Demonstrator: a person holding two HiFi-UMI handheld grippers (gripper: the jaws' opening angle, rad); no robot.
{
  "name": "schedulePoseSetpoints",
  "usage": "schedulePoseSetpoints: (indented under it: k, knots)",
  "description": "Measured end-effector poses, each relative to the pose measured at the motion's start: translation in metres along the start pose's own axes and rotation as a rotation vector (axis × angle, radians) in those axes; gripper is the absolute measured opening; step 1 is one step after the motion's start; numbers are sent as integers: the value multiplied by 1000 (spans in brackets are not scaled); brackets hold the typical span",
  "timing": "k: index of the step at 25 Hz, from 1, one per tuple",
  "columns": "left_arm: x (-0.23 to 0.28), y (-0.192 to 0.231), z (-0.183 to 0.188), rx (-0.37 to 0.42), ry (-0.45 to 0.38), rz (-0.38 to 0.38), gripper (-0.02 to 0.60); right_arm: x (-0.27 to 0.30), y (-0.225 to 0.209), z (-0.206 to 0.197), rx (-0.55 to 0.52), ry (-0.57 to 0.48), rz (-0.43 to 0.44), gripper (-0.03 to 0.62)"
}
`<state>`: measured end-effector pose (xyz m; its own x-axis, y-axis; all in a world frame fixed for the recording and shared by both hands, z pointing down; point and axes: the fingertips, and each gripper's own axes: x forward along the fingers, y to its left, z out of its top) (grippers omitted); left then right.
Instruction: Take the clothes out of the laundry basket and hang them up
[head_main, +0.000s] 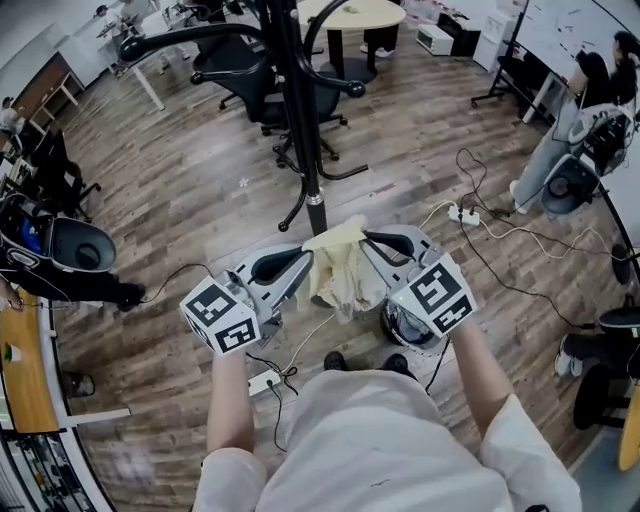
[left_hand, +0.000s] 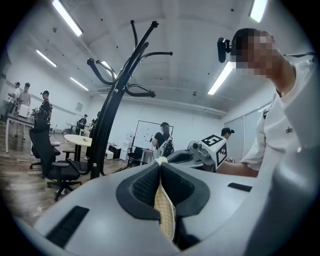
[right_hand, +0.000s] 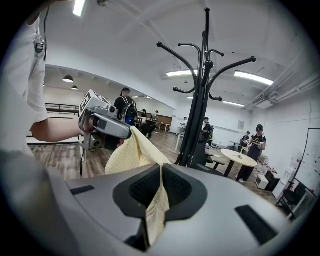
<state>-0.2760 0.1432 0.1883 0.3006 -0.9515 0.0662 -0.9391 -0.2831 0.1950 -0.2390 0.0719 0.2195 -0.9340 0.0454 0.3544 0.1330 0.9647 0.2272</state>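
Wood-plank office floor lies below, with a black coat rack (head_main: 300, 120) standing just ahead. Both the left claw (head_main: 300, 260) and the right claw (head_main: 371, 239) are clamped on one pale yellow garment (head_main: 340, 270), held up near the pole. It appears to be out of the basket but not yet hung, and the rack's hooks look bare.

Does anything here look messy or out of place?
Only the floor: loose cables snake across the wood, and a white power strip lies right by the person's shoes, a likely trip hazard. The yellow garment itself looks fine.
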Motion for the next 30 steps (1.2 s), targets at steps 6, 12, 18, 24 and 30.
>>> schedulePoseSetpoints:
  k: [6,12,18,24,30]
  knots:
    - [-19,23,3,28,14,22,28,15,10,14,-32,4,-14,25]
    - [-32,53,16,83,54,77,28,34,15,32,-57,-2,-26,25]
    - [-41,81,40,155,72,109,28,53,9,59,-92,-27,-34,25]
    - [-43,105,67,248,73,158,28,65,4,82,-132,-47,-38,23]
    - [-30,137,86,274,65,159,28,83,-12,93,-137,-54,-64,23]
